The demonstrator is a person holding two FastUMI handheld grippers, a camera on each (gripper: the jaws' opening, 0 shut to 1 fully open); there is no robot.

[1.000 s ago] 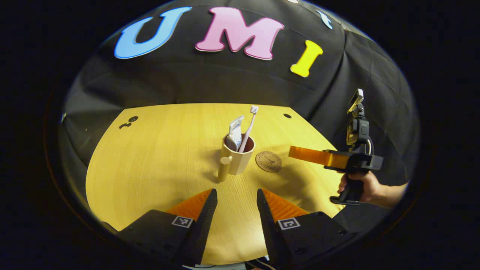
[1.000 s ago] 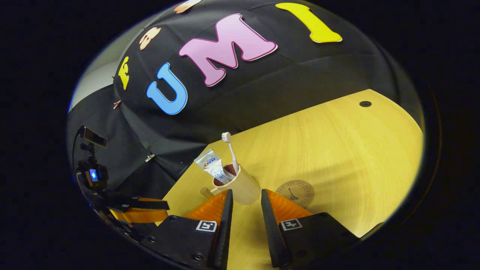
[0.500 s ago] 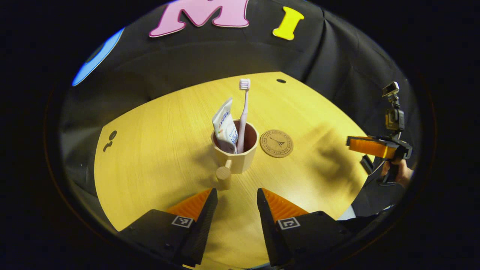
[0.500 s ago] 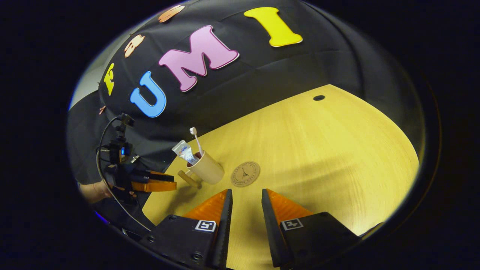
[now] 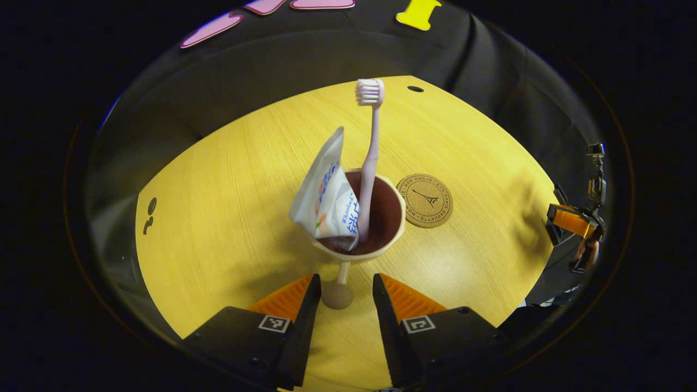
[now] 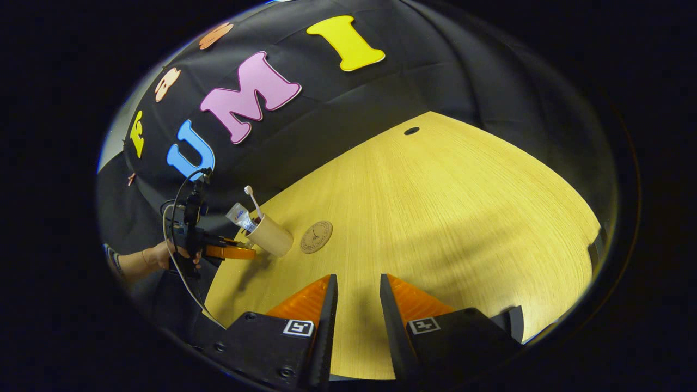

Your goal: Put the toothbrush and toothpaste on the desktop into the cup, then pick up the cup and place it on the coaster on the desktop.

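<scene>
In the left gripper view, the cup (image 5: 375, 228) is standing upright on the wooden desktop (image 5: 218, 201), with the toothpaste (image 5: 325, 196) and toothbrush (image 5: 369, 147) already leaning inside it and poking well above the rim. The coaster (image 5: 425, 200) is lying just beside the cup, apart from it. The left gripper (image 5: 341, 305) is sitting released, its jaws parted on either side of the cup's handle (image 5: 338, 291), whose round knob is showing between them without being pressed. That handle looks the right place to take hold: rigid and narrow enough for the jaws. The cup seems stiff and fairly light, but its tall contents are probably making it top-heavy, so tilting could tip the tube or brush out. Farther off, at the desktop's edge, the other gripper is hanging in a hand.

In the right gripper view, the right gripper (image 6: 356, 305) is hovering over bare desktop, well apart from the cup (image 6: 269, 237), its jaws parted and holding nothing. The left gripper (image 6: 231, 251) is reaching toward the cup from a hand (image 6: 163, 256), with the coaster (image 6: 316, 237) just beside.
</scene>
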